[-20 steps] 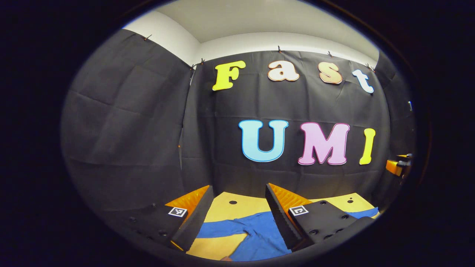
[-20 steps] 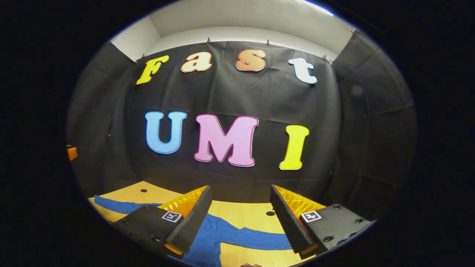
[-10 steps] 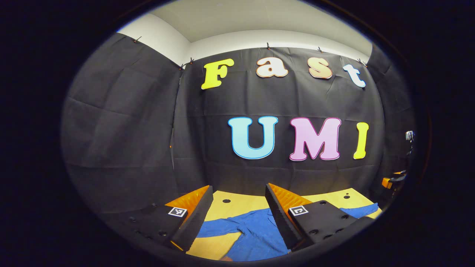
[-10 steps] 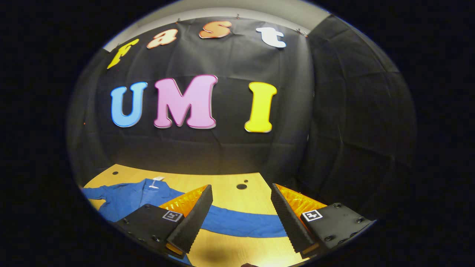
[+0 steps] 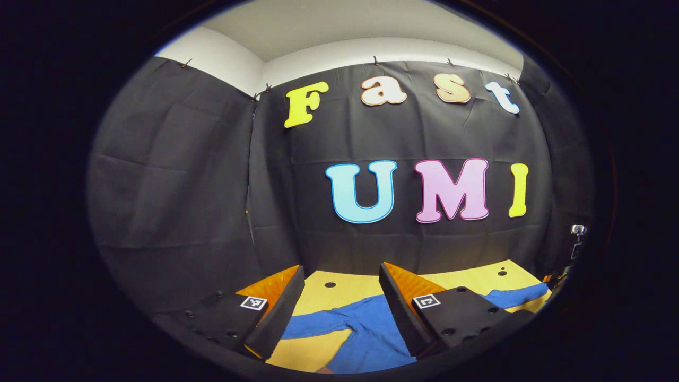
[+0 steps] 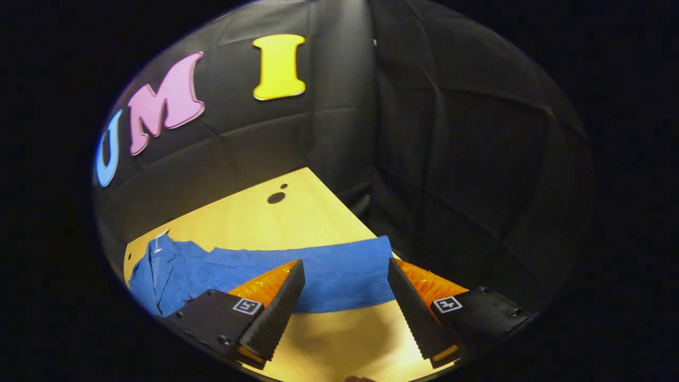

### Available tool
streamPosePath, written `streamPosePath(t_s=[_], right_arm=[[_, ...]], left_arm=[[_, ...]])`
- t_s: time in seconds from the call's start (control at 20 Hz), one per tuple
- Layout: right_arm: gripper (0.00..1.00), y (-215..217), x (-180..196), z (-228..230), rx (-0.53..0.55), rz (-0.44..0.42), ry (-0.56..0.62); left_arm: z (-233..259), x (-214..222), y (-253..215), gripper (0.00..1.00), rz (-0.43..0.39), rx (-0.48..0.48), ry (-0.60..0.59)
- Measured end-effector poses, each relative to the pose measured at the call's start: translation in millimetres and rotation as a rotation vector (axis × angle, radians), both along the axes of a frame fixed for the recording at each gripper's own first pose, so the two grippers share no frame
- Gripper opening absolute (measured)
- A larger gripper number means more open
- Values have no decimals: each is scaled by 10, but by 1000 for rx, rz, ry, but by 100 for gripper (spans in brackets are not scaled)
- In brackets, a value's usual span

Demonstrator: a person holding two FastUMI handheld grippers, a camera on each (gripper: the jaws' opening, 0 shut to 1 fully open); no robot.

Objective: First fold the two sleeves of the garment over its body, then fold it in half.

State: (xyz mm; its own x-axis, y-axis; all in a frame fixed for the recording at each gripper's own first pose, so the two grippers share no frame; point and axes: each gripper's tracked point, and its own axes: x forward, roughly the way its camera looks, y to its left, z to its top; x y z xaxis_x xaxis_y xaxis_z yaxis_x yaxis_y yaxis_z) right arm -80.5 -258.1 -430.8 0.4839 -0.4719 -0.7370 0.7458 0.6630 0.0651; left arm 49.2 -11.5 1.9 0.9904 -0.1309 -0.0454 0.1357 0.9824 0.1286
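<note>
A blue long-sleeved garment (image 5: 366, 331) lies spread flat on the wooden table (image 5: 329, 292). In the left gripper view, my left gripper (image 5: 339, 302) hangs open above the garment's left sleeve (image 5: 313, 324) and shoulder, with nothing between its fingers. In the right gripper view, my right gripper (image 6: 345, 289) is open and low over the cuff end of the other sleeve (image 6: 329, 273), which stretches straight out toward the table's right edge. The garment's collar with a white tag (image 6: 159, 236) lies at the far left of that view.
Black cloth walls close in the booth behind and beside the table. Round holes (image 6: 276, 197) mark the tabletop (image 6: 249, 217) near its far edge. The table's right edge runs just past the sleeve cuff.
The right gripper has tilted down and swung right, now hovering over the right sleeve's cuff end. The left gripper has barely shifted. Both stay open.
</note>
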Motion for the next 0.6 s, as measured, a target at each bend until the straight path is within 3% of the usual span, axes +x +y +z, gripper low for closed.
streamPosePath(t_s=[0.05, 0.1, 0.3, 0.35, 0.4, 0.45, 0.5, 0.55, 0.6], right_arm=[[86, 19, -53, -115, 34, -9, 29], [98, 43, -96, -219, 79, -21, 52], [99, -55, -137, -415, 122, -99, 83], [89, -78, -137, -461, 127, -112, 87], [88, -95, -169, -519, 134, -123, 105], [99, -115, -203, -598, 144, -131, 130], [88, -77, -258, -700, 169, -135, 165], [99, -81, -276, -676, 151, -131, 174], [97, -143, -223, -712, 130, -139, 167]], left_arm=[[-21, -5, -3, 82, 5, 2, 8], [-52, -14, -7, 82, 10, 2, 18], [-93, -23, -39, 82, 21, -2, 38], [-91, -27, -41, 82, 23, 2, 37], [-99, -30, -42, 82, 23, 7, 37], [-96, -29, -47, 82, 23, 11, 38], [-112, -38, -52, 82, 24, 15, 40], [-120, -34, -61, 82, 24, 16, 42], [-132, -23, -73, 82, 24, 17, 44]])
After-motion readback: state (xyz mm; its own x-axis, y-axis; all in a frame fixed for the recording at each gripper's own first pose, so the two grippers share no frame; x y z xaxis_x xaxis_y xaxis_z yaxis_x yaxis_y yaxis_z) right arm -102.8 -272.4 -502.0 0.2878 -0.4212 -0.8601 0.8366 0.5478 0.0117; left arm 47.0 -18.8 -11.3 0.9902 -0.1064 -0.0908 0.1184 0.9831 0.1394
